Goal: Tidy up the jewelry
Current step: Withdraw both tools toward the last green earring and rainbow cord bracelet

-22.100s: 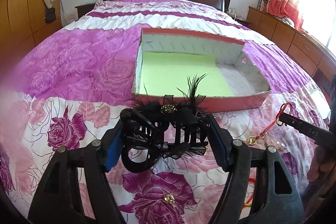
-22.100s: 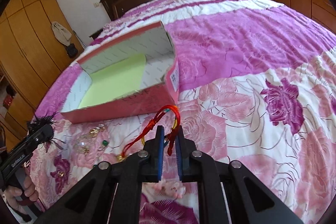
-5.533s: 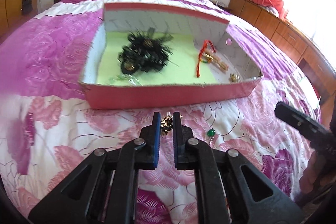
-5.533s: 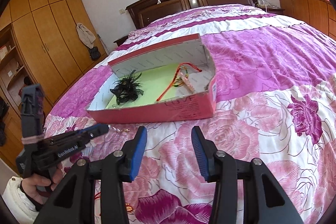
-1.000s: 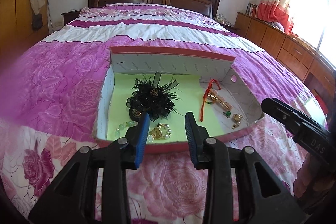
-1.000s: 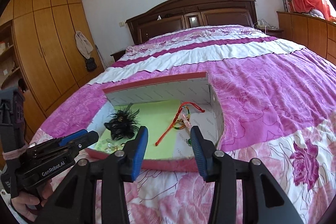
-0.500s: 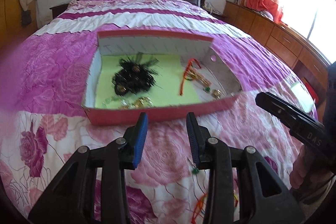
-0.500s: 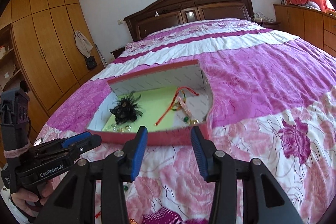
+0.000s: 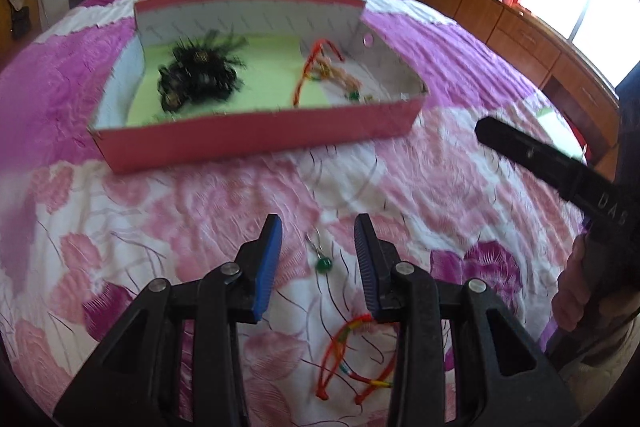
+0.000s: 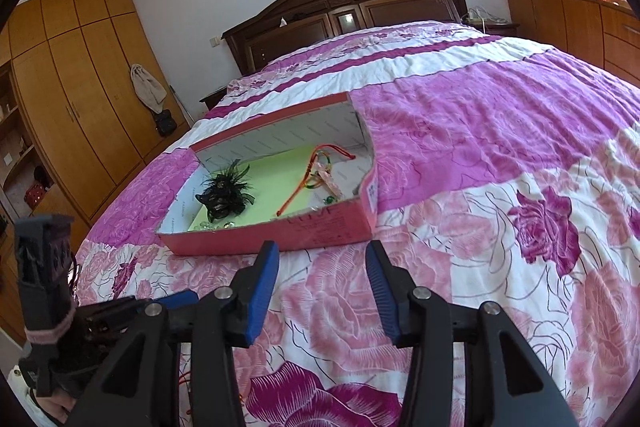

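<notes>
- Left wrist view: left gripper [image 9: 318,243] hangs with jaws wide, empty, above a green-bead earring [image 9: 322,261] lying on the floral bedspread [image 9: 200,203].
- A red-orange cord bracelet [image 9: 348,355] lies nearer the camera.
- Right gripper [image 10: 322,275] is also spread wide, holding nothing.
- The pink box [image 10: 280,227] holds a black feather clip [image 10: 224,193] and a red cord [image 10: 312,171].

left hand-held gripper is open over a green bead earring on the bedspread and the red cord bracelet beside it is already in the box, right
Not quite. In the left wrist view the red cord bracelet lies on the bedspread, not in the box. The left hand-held gripper is open over the green bead earring.
</notes>
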Demonstrator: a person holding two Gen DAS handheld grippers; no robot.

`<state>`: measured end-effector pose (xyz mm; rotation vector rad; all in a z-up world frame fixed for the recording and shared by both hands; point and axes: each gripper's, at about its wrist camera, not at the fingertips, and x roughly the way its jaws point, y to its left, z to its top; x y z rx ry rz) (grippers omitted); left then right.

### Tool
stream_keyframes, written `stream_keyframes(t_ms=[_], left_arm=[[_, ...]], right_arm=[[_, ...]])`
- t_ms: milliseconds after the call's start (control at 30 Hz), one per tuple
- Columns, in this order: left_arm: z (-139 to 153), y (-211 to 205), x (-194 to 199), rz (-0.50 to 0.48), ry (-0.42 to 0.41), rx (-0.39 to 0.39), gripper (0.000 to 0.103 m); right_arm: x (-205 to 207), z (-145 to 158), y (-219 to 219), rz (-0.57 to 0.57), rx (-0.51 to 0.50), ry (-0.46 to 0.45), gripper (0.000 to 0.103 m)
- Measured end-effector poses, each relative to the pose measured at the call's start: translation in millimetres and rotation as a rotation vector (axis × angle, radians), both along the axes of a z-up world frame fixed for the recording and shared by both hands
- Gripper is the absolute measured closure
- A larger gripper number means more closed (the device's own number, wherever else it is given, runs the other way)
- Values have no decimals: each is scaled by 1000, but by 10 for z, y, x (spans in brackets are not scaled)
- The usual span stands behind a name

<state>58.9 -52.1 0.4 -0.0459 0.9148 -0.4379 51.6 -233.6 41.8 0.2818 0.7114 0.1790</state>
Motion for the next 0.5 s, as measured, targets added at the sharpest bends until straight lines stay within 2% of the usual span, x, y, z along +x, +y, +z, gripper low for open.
stream_keyframes(t_ms=[400, 500], left_arm=[[-249, -63, -10, -29, 108, -18, 74], [-288, -88, -15, -31, 124, -1, 73]], right_arm=[[-36, -123, -83, -11, 32, 28, 54], [-34, -144, -90, -13, 37, 34, 54]])
